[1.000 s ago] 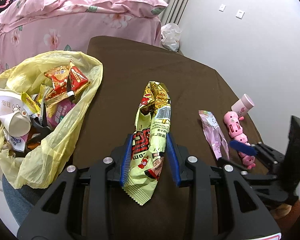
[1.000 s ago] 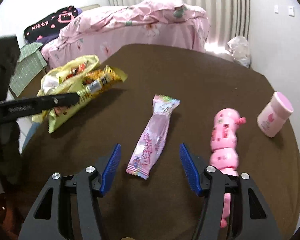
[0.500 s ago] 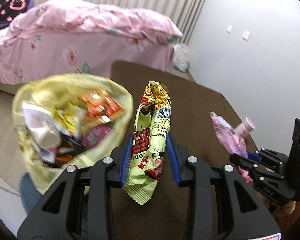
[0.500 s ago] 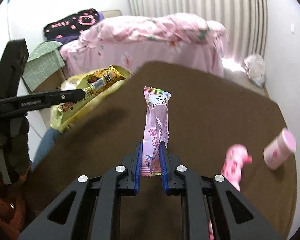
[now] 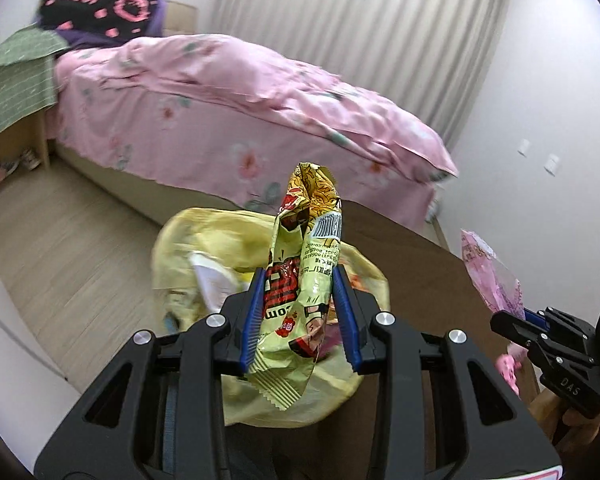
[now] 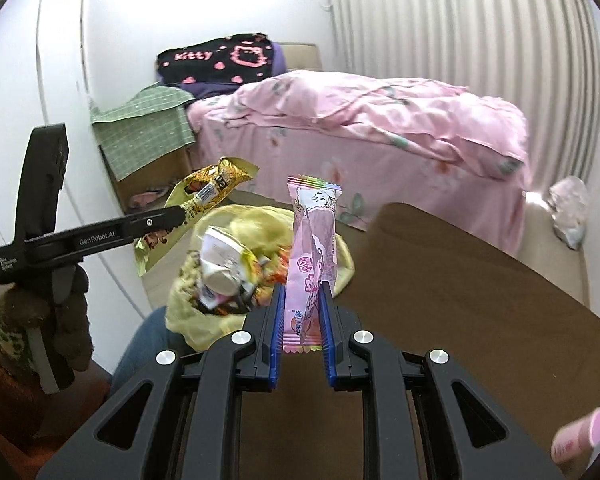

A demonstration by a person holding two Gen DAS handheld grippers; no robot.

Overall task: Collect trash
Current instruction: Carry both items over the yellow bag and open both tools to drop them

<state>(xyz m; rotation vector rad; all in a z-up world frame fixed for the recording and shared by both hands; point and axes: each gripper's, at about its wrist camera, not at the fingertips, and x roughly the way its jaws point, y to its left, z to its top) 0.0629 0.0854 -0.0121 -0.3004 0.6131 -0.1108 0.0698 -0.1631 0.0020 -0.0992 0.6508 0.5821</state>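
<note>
My left gripper (image 5: 299, 316) is shut on a yellow-green snack wrapper (image 5: 302, 276), held upright over the open yellow trash bag (image 5: 204, 236) at the edge of the brown table (image 5: 420, 276). My right gripper (image 6: 300, 328) is shut on a pink candy wrapper (image 6: 314, 248), which stands up between its blue pads just right of the yellow trash bag (image 6: 256, 224). The bag holds several wrappers and a white paper cup (image 6: 220, 264). In the right wrist view the left gripper (image 6: 168, 216) hangs above the bag with the yellow-green snack wrapper (image 6: 212, 190). The left wrist view shows the right gripper (image 5: 520, 320) with the pink candy wrapper (image 5: 488, 268).
A pink-covered bed (image 5: 228, 104) stands behind the table, across a strip of wooden floor (image 5: 60, 248). A pink-capped bottle (image 6: 580, 438) lies at the table's near right edge. A crumpled clear bag (image 6: 568, 210) sits on the floor by the curtain. A gloved hand (image 6: 60, 320) holds the left gripper.
My right gripper shut on the pink candy wrapper and lifted it off the table. Both grippers rose and swung left toward the yellow bag, the left still holding its wrapper.
</note>
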